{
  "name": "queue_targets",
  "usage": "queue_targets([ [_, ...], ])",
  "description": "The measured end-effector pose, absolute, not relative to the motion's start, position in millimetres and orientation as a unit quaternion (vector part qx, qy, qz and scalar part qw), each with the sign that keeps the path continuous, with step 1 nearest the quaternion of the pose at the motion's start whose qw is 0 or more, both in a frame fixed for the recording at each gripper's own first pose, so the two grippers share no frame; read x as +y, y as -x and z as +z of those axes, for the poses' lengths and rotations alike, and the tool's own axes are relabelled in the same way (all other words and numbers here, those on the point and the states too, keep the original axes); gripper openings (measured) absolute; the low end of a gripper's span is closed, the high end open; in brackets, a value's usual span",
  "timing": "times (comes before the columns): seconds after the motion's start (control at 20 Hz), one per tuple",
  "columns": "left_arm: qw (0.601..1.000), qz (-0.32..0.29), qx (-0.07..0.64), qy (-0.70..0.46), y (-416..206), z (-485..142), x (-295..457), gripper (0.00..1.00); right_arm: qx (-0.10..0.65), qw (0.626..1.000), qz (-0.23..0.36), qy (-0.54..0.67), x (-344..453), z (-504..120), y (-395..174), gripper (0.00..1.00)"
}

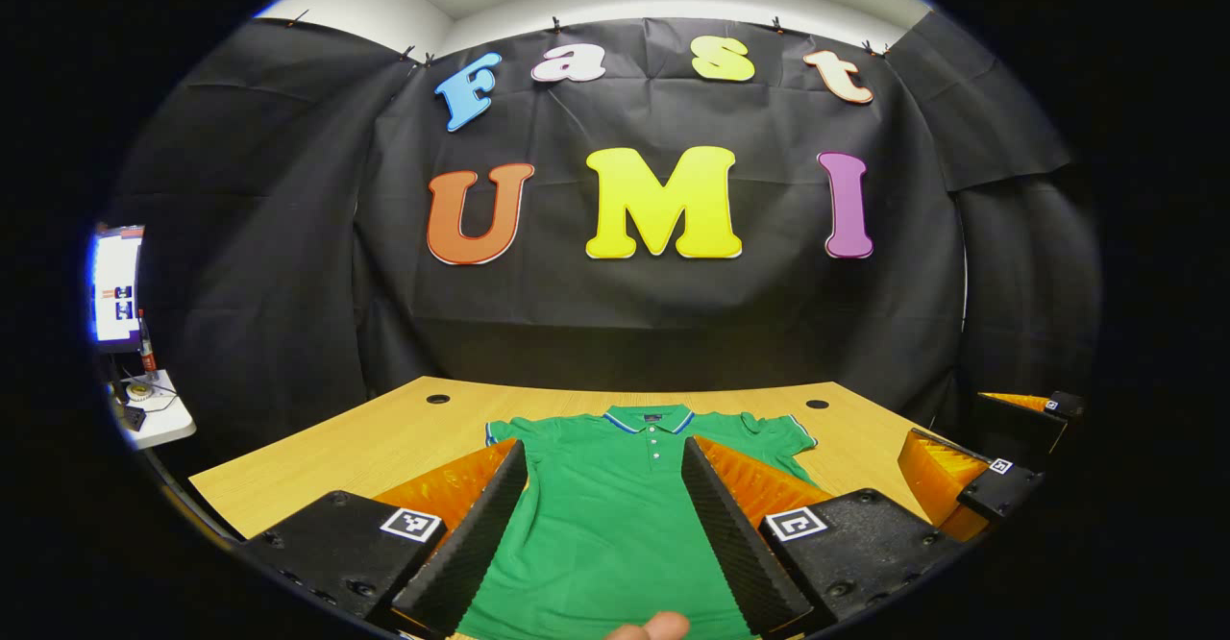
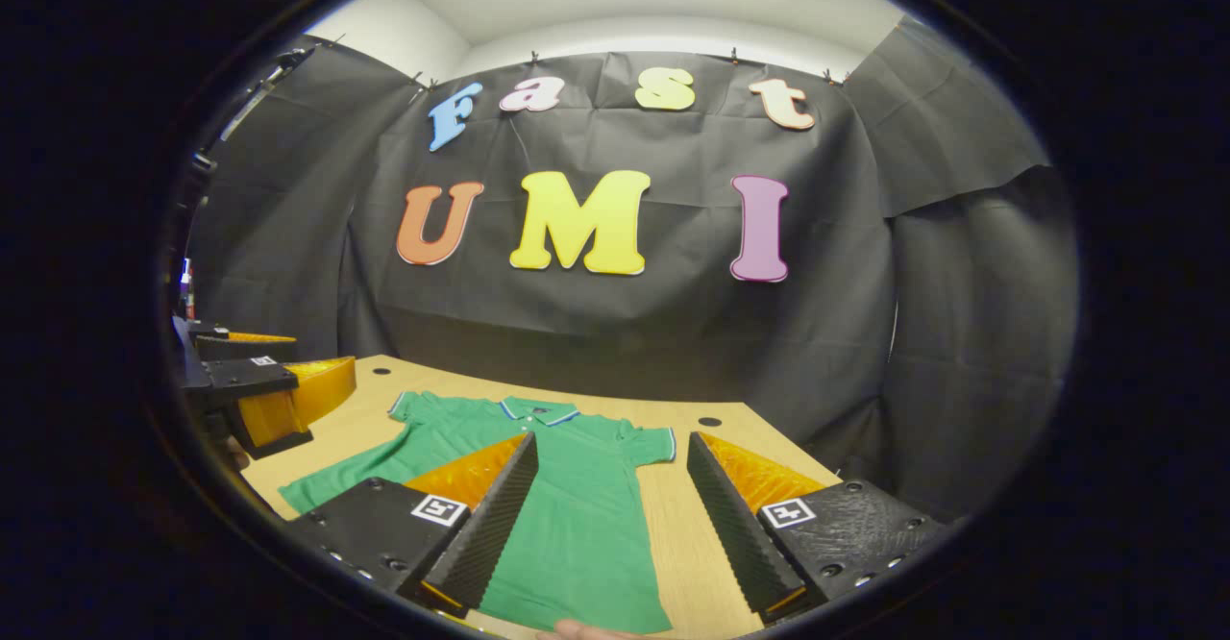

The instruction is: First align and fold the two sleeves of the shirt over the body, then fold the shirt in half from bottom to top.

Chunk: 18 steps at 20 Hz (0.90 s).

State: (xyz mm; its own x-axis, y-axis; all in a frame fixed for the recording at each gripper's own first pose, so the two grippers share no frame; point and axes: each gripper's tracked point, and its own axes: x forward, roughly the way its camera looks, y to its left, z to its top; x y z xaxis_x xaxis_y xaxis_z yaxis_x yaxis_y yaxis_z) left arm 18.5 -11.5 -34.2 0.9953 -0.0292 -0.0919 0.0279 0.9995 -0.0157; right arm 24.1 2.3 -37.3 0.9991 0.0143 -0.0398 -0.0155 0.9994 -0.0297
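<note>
While both tools hang above the near edge of the work surface, neither has taken hold of anything: the left gripper point(image 1: 603, 525) has its fingers spread wide, with the middle of the green polo shirt point(image 1: 615, 515) showing in the gap between them, and the right gripper point(image 2: 611, 520) is likewise spread, its gap framing the garment's own left flank and a strip of bare wood beside it. In the left gripper view the right gripper point(image 1: 971, 472) appears again at the far right, raised off the surface and well apart from the cloth; in the right gripper view the left gripper point(image 2: 259, 381) sits at the far left, near the other sleeve. A fingertip point(image 1: 653, 627) of the person intrudes at the bottom of the left gripper view. Beyond the tools, the shirt lies flat and face up on the wooden table point(image 1: 384, 433), collar toward the booth's back wall, hem toward the operator, both short sleeves spread outward. Judged from this layout, no fold has been made: both sleeve folds and the bottom-to-top fold remain to be done.
</note>
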Motion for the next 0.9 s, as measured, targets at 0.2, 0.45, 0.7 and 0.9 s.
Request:
queue_targets([
  [0.2, 0.998, -0.019, 0.061, 0.003, -25.6, -47.9, -17.8, 1.0, 0.043, 0.999, -0.009, 0.008, -18.8, -44.8, -70.4, 0.95],
  [0.45, 0.997, -0.027, 0.075, -0.004, -38.5, -66.2, -26.4, 1.0, 0.099, 0.995, -0.027, 0.016, -44.5, -66.5, -156.6, 0.96],
  [0.7, 0.997, -0.021, 0.078, -0.018, -51.2, -79.3, -26.8, 1.0, 0.166, 0.985, -0.042, 0.0, -70.9, -114.2, -253.2, 0.95],
  [0.9, 0.996, -0.011, 0.088, -0.008, -58.0, -88.8, -19.5, 1.0, 0.239, 0.969, -0.06, -0.034, -89.4, -163.4, -309.5, 0.97],
])
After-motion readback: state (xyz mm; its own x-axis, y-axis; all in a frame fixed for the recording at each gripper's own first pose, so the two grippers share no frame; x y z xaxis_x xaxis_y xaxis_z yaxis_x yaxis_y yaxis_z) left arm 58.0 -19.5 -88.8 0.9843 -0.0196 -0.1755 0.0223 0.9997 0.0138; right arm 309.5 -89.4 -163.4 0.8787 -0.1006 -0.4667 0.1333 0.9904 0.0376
